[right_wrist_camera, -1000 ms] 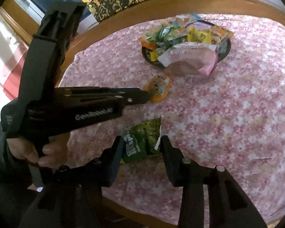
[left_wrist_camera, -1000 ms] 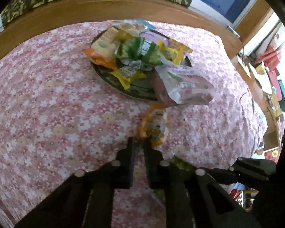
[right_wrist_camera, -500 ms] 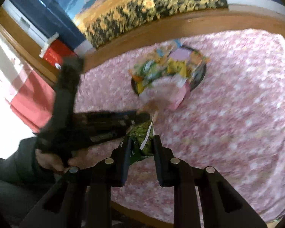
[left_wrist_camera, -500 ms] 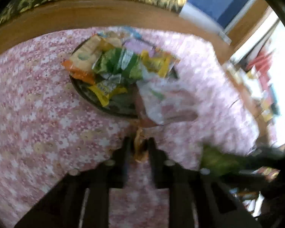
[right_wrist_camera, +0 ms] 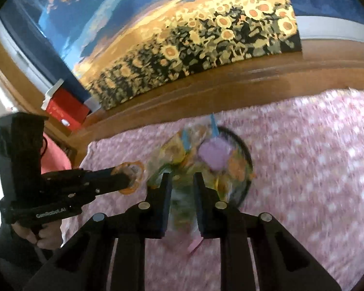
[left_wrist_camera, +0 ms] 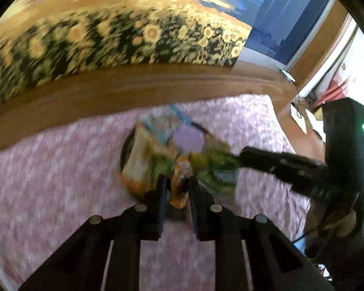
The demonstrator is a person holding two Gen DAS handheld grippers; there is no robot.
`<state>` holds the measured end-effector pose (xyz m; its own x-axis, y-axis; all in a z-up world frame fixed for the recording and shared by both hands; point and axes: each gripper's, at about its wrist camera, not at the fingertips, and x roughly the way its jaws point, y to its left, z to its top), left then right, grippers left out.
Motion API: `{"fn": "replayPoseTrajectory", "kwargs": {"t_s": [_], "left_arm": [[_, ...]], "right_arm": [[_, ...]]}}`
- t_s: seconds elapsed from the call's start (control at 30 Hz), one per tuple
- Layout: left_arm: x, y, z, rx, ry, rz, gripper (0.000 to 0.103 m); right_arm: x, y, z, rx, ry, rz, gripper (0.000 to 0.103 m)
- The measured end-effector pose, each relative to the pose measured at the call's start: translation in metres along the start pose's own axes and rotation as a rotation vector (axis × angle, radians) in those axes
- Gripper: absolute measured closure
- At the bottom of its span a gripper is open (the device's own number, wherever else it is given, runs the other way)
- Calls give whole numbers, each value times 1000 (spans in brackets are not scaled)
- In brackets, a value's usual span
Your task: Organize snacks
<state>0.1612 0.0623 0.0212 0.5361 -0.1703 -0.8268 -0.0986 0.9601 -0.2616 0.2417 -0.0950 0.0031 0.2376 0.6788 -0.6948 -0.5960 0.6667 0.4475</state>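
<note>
Over the pink floral surface (right_wrist_camera: 303, 160), our left tool (left_wrist_camera: 177, 186) grips the orange packet (left_wrist_camera: 179, 181), our right tool (right_wrist_camera: 182, 184) the green packet (right_wrist_camera: 182, 201); we release both above the plate (right_wrist_camera: 245, 150) at twelve o'clock.

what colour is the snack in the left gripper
Orange, clearest in the left wrist view: the snack pouch in the left gripper.

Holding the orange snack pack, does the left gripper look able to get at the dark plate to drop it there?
Probably yes. The left gripper is shut on the orange snack pack, with the plate just ahead. But the pile is crowded, and the right gripper brings its green packet there too.
</note>
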Motion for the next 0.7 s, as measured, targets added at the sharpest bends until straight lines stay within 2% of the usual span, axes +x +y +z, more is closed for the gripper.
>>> {"fn": "replayPoseTrajectory", "kwargs": {"t_s": [0.2,0.27,0.33,0.37,0.5,0.7], "left_arm": [[39,2,25,48,57,9,84],[44,3,24,55,70,14,72],[45,3,23,67,74,25,34],[44,4,22,70,66,28,30],[41,3,20,80,68,33,27],[26,-1,22,88,24,28,17]], "right_arm": [[25,-2,15,-16,11,-5,82],[30,-4,15,-4,7,-1,82],[32,-7,14,9,-1,10,76],[33,-8,14,15,-4,12,74],[32,-14,12,48,-9,-14,58],[17,-10,12,34,-27,-73,35]]}}
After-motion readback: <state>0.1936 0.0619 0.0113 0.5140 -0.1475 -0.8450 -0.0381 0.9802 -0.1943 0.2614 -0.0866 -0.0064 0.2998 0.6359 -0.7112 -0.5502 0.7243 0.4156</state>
